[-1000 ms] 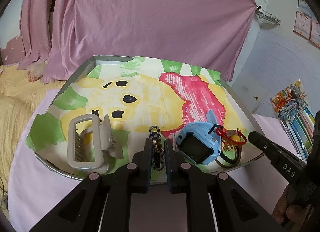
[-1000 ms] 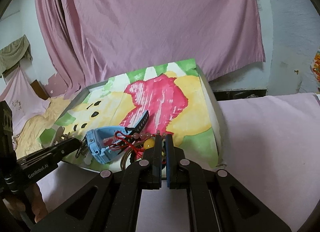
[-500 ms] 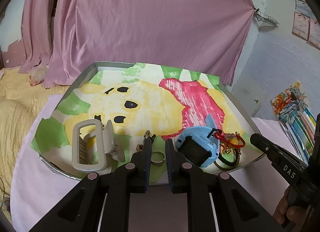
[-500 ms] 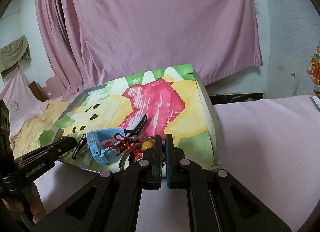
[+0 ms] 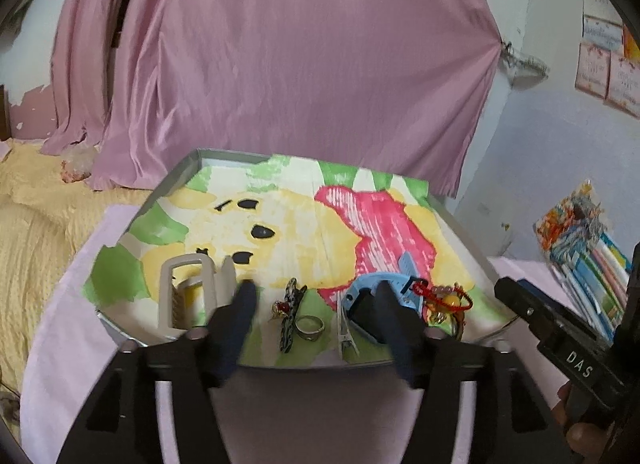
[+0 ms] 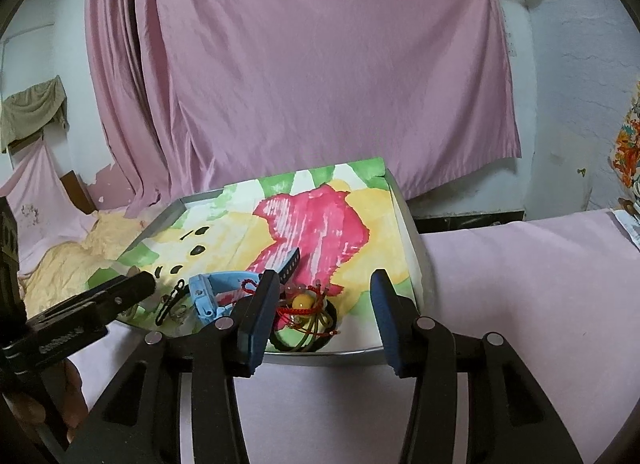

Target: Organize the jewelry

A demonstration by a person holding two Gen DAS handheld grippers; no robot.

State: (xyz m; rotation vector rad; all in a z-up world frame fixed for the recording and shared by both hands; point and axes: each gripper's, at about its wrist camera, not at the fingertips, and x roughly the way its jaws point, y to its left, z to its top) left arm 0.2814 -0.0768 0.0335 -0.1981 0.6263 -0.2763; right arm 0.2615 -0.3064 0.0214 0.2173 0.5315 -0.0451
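We hold the left gripper (image 5: 314, 304) spread wide at the near edge of the tray (image 5: 176, 179), gripping nothing. Between its fingers lie a black-and-white patterned clip (image 5: 289, 318) and, just right of that, a plain ring (image 5: 309, 327). A silver clip (image 5: 345, 330) rests by the right finger, partly under the blue watch (image 5: 370, 296). Beyond the left finger stands a beige claw clip (image 5: 186, 292).

Our right gripper (image 6: 322, 304) is also spread and empty (both fingers hang over the pink cloth (image 6: 520, 284)). Just ahead of its left finger sit a red cord with a yellow bead (image 6: 302, 304) and dark hair ties (image 6: 312, 338).
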